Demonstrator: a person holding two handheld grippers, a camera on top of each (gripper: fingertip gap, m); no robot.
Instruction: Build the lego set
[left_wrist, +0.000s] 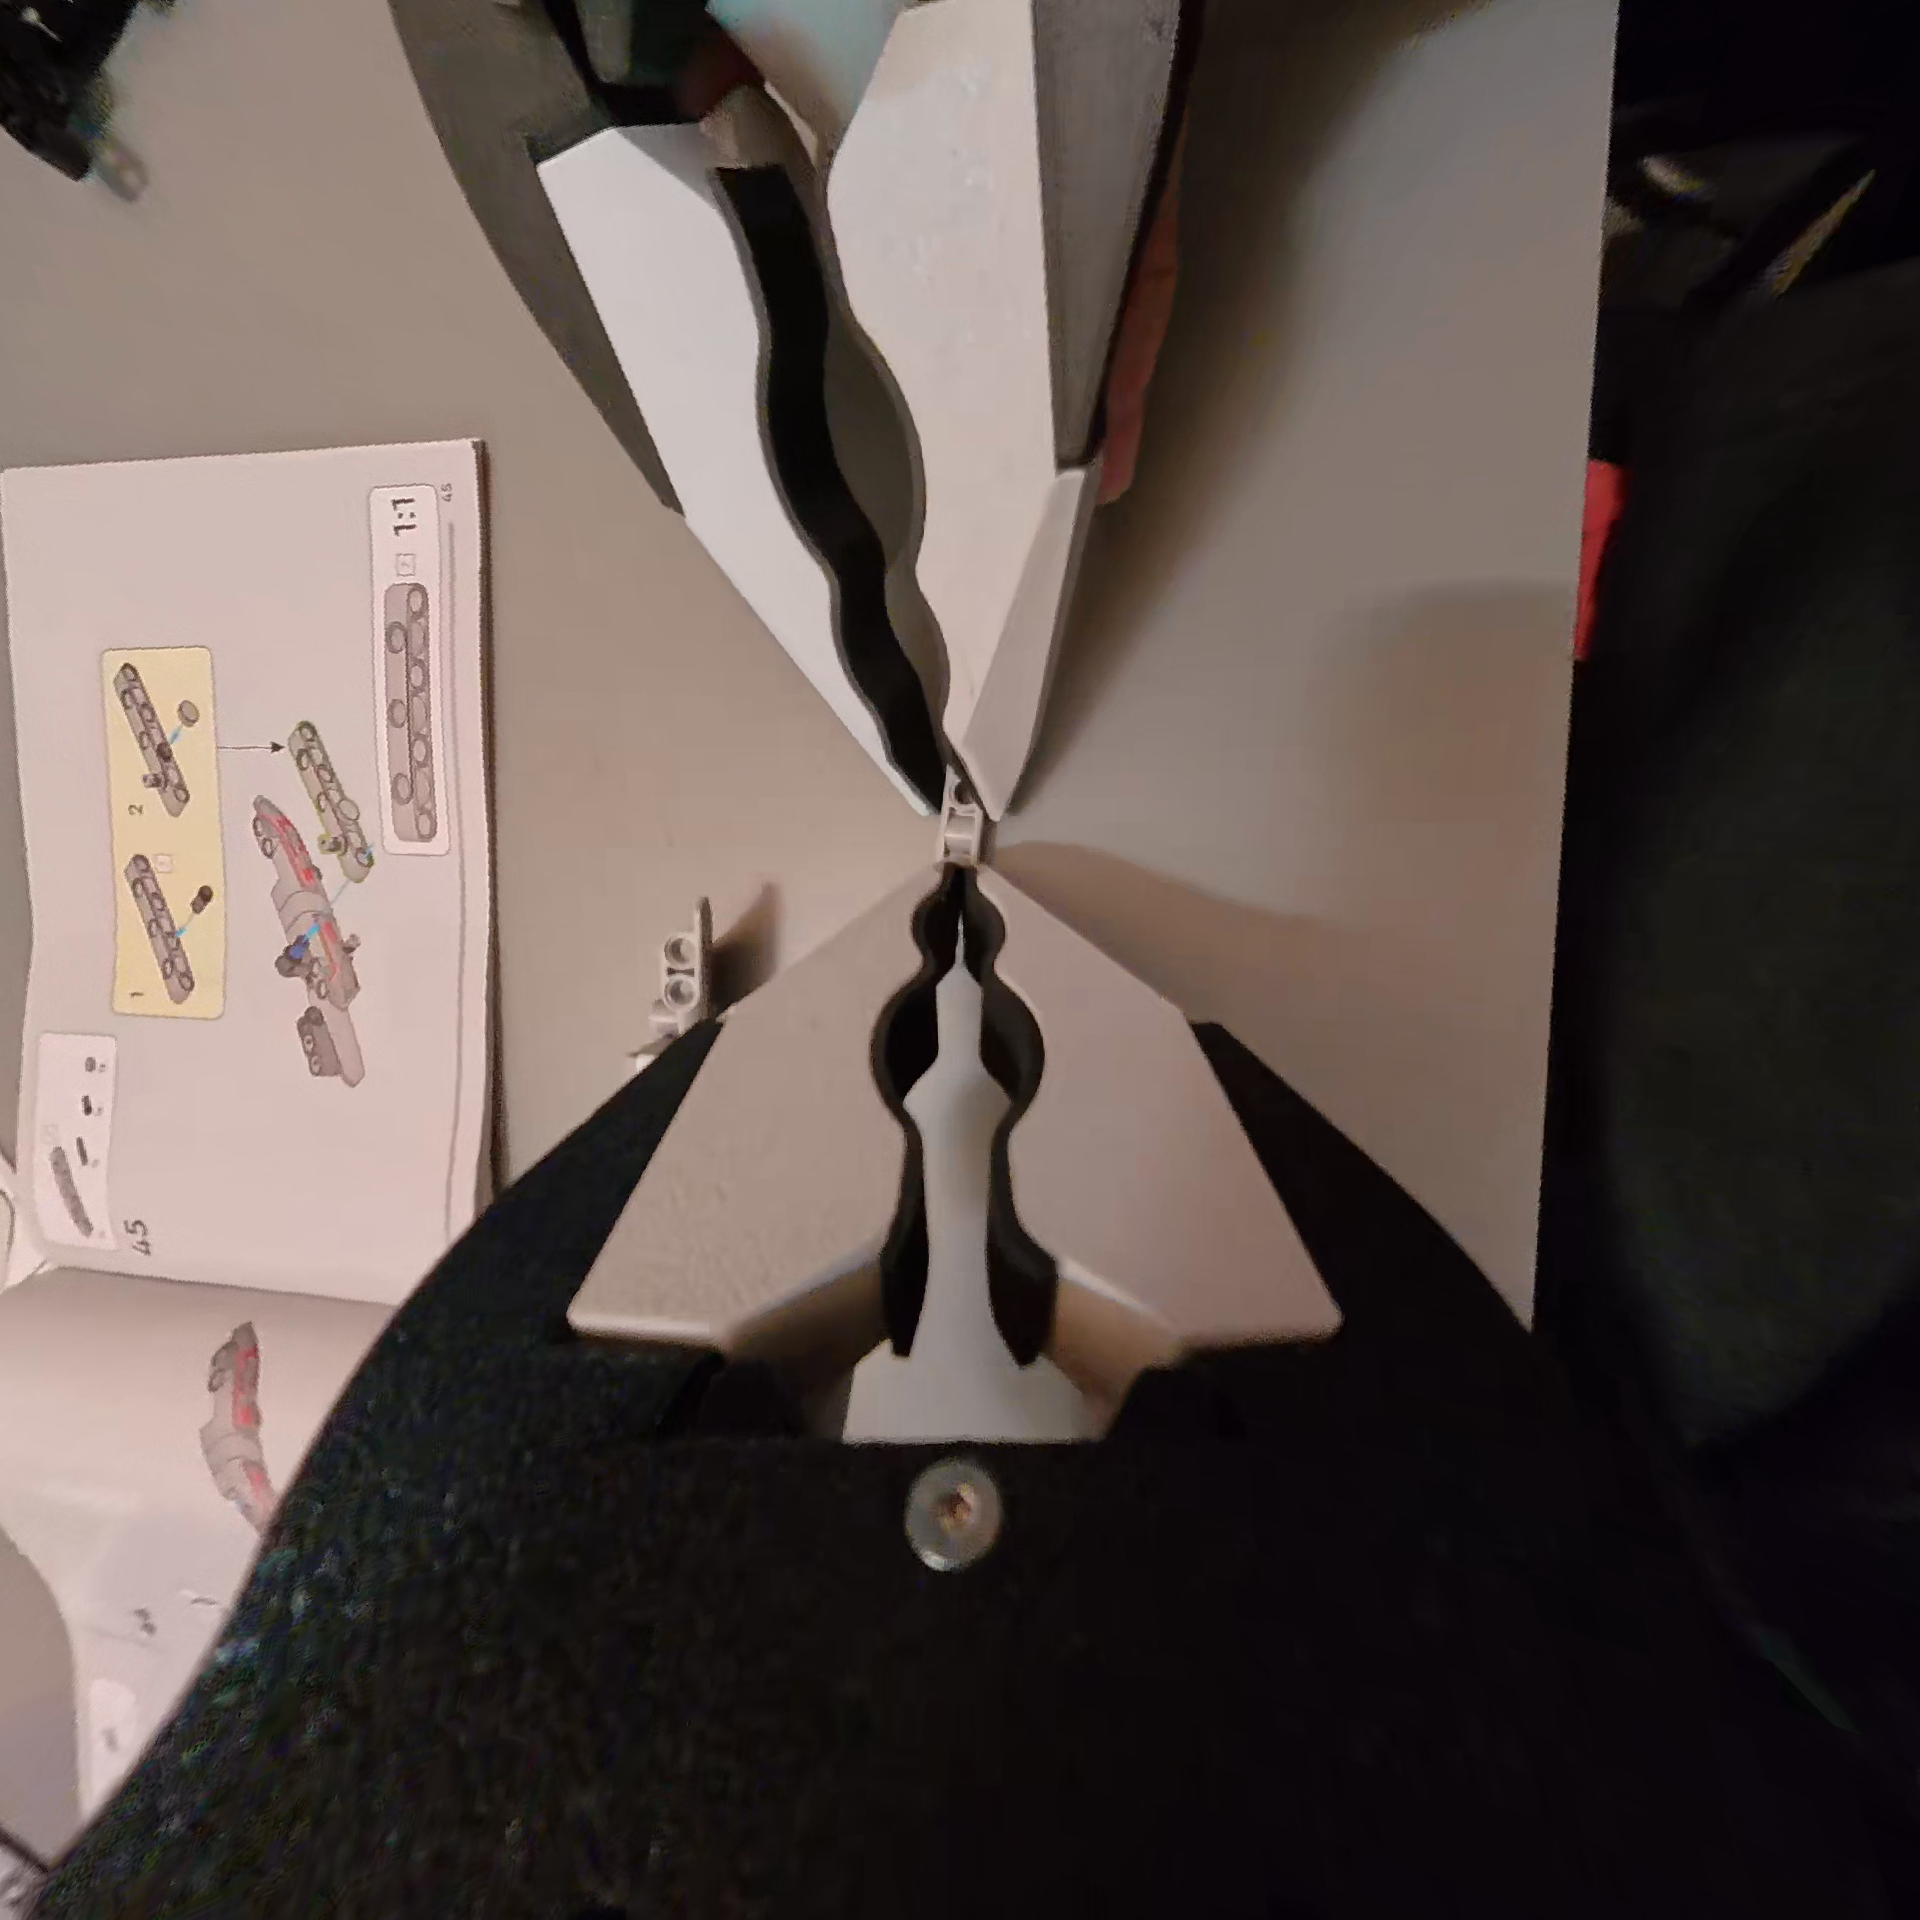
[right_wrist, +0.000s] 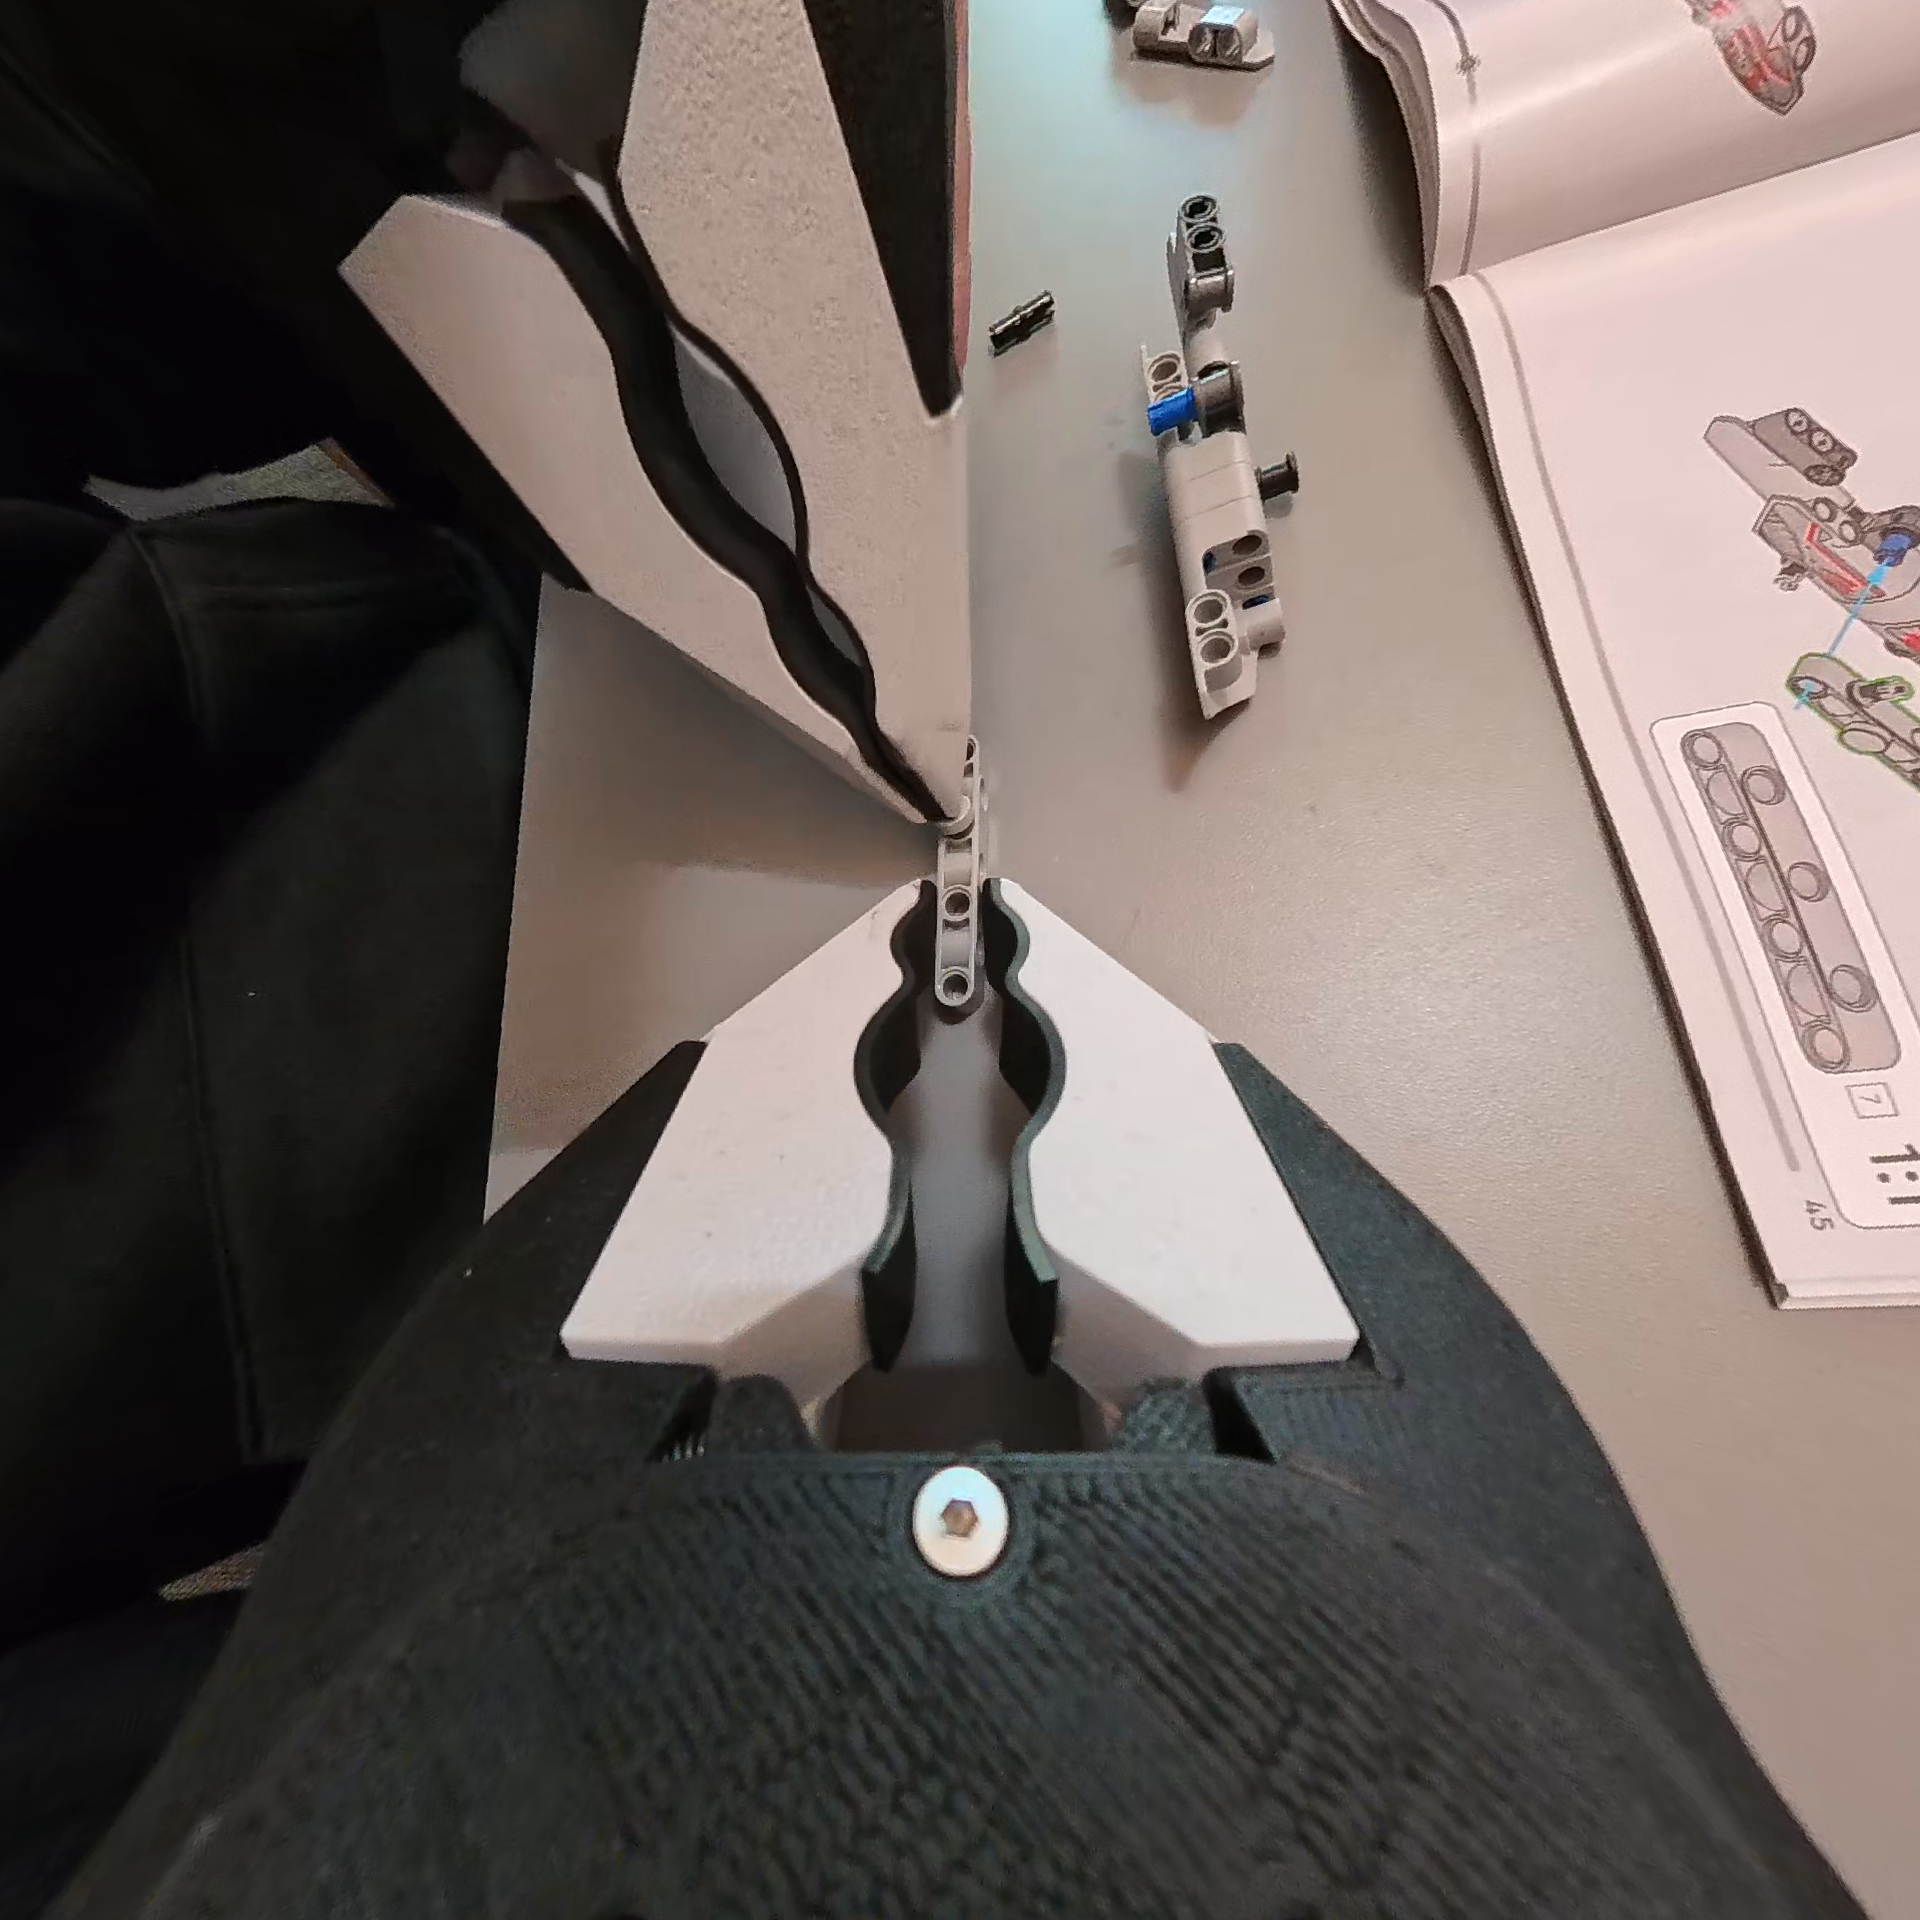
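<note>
Here, both of my claws meet tip to tip over the smooth matte grey table (right_wrist: 1351, 1039), sharing one small part between them. My right gripper (right_wrist: 958, 914), with pale grey wedge-shaped fingers (right_wrist: 1122, 1122) lined in wavy black rubber and set in a coarse black printed body, is pinched on a thin light grey plastic lego beam with round holes (right_wrist: 957, 935); the beam lies lengthwise in the narrow gap between the tips. My left gripper (left_wrist: 957, 883), of the same make, is closed almost fully, its tips clamping the other end of that beam (left_wrist: 958, 831), which shows here only as a short stub, so I cannot tell how deep it sits.

On the table to the right of my right claw lies a long, partly built grey lego assembly with a blue pin and black pins (right_wrist: 1216, 499). A short black ridged connector pin (right_wrist: 1021, 322) rests apart from it. An open white paper instruction booklet (right_wrist: 1683, 779) lies farther right, flat and glossy. In the left wrist view a small grey holed brick (left_wrist: 681, 971) stands just beside my left finger.
</note>
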